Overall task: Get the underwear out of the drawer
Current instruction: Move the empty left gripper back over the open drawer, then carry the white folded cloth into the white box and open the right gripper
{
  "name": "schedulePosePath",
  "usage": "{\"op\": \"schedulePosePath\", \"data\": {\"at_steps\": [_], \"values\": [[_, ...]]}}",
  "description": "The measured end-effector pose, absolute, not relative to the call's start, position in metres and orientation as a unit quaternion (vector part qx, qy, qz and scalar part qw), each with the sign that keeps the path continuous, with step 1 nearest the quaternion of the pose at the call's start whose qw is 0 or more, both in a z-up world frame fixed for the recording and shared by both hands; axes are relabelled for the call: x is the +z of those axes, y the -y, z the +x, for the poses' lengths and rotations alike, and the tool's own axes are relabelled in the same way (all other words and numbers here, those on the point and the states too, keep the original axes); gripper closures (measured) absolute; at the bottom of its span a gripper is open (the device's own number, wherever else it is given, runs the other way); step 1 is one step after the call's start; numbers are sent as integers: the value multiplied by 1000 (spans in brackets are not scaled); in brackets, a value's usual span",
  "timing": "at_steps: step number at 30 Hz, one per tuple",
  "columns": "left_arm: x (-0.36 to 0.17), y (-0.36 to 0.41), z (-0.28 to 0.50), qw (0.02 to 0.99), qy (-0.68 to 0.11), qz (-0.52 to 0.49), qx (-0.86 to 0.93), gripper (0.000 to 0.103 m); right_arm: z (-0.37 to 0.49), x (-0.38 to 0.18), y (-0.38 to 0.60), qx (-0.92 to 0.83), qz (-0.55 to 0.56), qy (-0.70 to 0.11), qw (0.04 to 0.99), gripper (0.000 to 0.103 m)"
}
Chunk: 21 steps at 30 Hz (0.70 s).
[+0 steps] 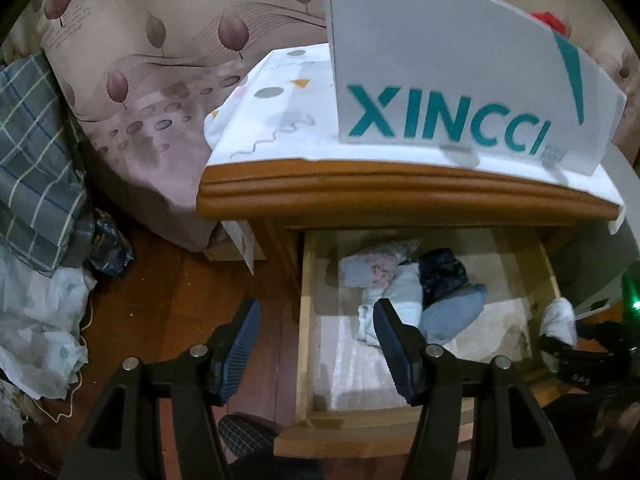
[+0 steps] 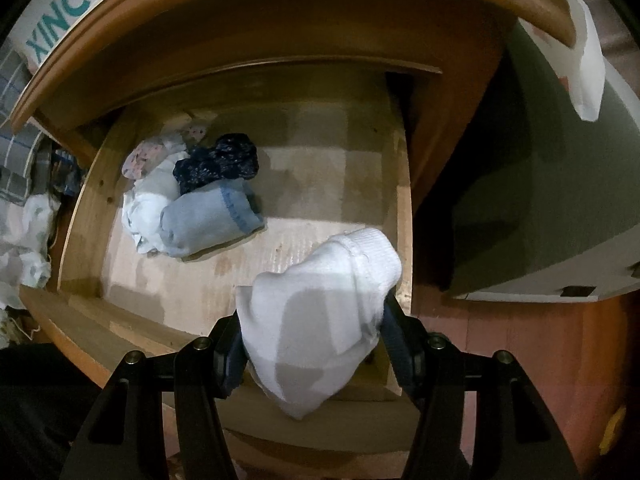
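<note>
The wooden drawer [image 1: 306, 320] stands pulled out under the nightstand top. Near its back left lies a pile of rolled underwear: a pink floral piece [image 2: 148, 156], a dark navy piece [image 2: 218, 162], a light blue roll [image 2: 208, 220] and a white piece [image 2: 148, 204]. My right gripper [image 2: 316, 320] is shut on a white rolled garment [image 2: 320, 300], held above the drawer's front right corner. In the left wrist view that white bundle [image 1: 558, 320] shows at the right edge. My left gripper [image 1: 316, 306] is open and empty, hovering over the drawer's left wall, with the pile [image 1: 400, 280] just beyond its right finger.
A grey XINCCI box [image 1: 440, 92] stands on the nightstand's white patterned cloth [image 1: 272, 120]. A leaf-print bed cover [image 1: 140, 80] and plaid fabric [image 1: 32, 160] lie to the left, over a wooden floor [image 1: 180, 300]. A white cabinet [image 2: 540, 200] stands right of the drawer.
</note>
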<state>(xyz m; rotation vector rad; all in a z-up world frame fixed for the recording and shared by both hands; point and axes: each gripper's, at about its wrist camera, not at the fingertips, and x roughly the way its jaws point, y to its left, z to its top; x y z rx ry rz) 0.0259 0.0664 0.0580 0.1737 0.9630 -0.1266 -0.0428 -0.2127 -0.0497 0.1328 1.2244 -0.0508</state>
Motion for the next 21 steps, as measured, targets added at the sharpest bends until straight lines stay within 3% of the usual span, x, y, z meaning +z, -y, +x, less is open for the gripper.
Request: {"op": "schedulePosePath", "data": {"at_steps": [21], "values": [[30, -73, 33, 883, -457, 89, -57, 43, -49, -28, 204, -21, 45, -555, 830, 48]]}}
